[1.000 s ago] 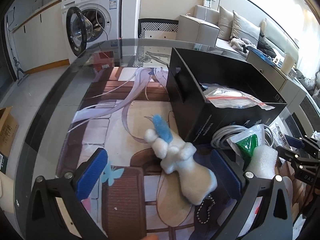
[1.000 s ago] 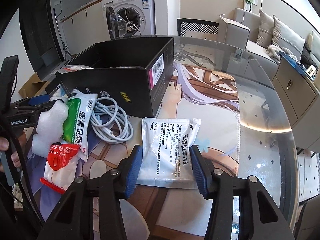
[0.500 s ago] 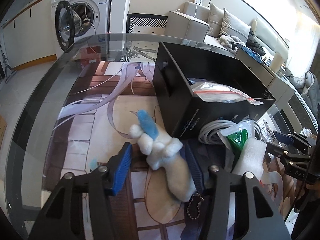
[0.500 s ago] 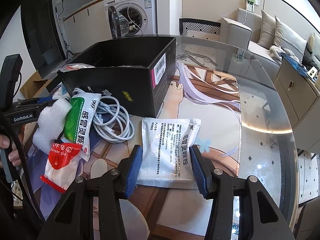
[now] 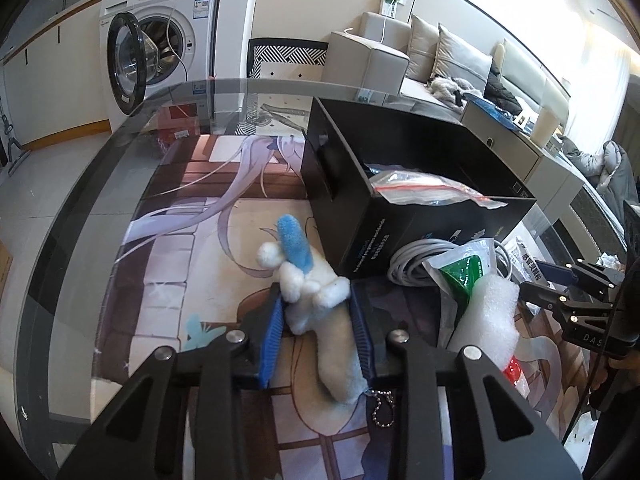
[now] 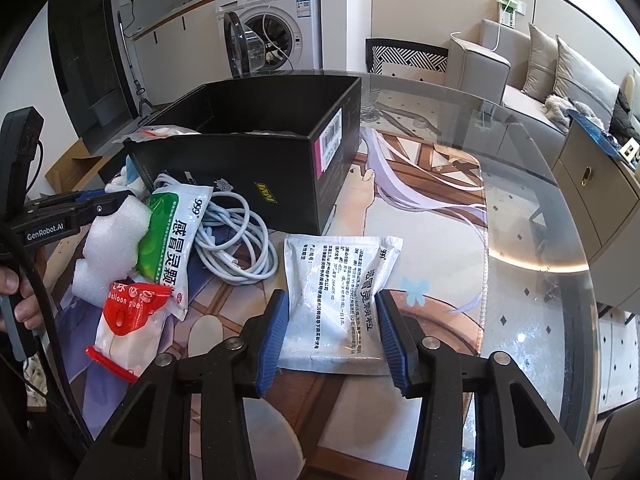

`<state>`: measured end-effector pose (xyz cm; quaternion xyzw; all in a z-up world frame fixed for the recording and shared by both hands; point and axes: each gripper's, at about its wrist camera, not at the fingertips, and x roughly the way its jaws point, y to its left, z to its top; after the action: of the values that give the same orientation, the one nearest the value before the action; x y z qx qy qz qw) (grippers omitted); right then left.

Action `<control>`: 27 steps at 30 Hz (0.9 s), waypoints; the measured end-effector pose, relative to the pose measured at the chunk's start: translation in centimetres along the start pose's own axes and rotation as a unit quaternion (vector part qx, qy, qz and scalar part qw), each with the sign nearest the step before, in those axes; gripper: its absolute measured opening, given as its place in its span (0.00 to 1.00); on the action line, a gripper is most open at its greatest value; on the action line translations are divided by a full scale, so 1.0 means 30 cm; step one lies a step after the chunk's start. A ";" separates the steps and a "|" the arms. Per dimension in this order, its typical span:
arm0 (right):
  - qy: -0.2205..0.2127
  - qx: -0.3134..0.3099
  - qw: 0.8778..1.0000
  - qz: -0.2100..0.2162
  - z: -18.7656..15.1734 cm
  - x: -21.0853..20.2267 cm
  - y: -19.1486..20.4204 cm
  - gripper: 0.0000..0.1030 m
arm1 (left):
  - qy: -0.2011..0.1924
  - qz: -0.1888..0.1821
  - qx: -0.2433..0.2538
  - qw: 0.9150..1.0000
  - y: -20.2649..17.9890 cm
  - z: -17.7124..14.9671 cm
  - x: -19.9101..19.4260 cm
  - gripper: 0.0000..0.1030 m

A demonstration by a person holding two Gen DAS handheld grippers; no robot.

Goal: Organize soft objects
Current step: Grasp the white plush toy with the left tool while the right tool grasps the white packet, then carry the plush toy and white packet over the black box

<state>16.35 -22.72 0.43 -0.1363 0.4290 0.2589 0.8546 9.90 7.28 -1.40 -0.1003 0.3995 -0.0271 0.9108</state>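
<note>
Plush toy, white and fluffy with a blue tuft, lying on the printed desk mat just beside the near corner of the black box and being pinched at its middle by the left gripper, blue pads pressing into the fur on both sides, jaws narrowed onto it. Resting on the mat as far as can be told, ball chain trailing from its tail end, so not yet being carried anywhere. Sitting well apart to the right, white medicine sachet lying flat between the fingers of the right gripper, jaws standing partly open with a sliver of gap at each pad, bracketing the sachet and not squeezing it. Crowding the space between the two: coiled white cable, green-and-white sachet leaning over a lump of white foam, and a red-capped balloon glue pack, all touching or overlapping just in front of the box. Poking over the box rim already, clear zip bag with a red seal, suggesting sorting is underway but early. Judging by the layout, remaining work being most of it: lifting the plush into the box, then the sachets, foam and glue pack.
</note>
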 end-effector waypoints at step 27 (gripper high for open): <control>0.025 0.012 1.000 -0.003 0.038 0.036 0.032 0.68 | -0.028 -0.001 -0.004 1.000 0.004 0.005 -0.076 0.30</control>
<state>17.10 -21.06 0.23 -0.1336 0.4532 0.2472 0.8460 8.46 7.73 0.32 -0.1046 0.3734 -0.0236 0.9214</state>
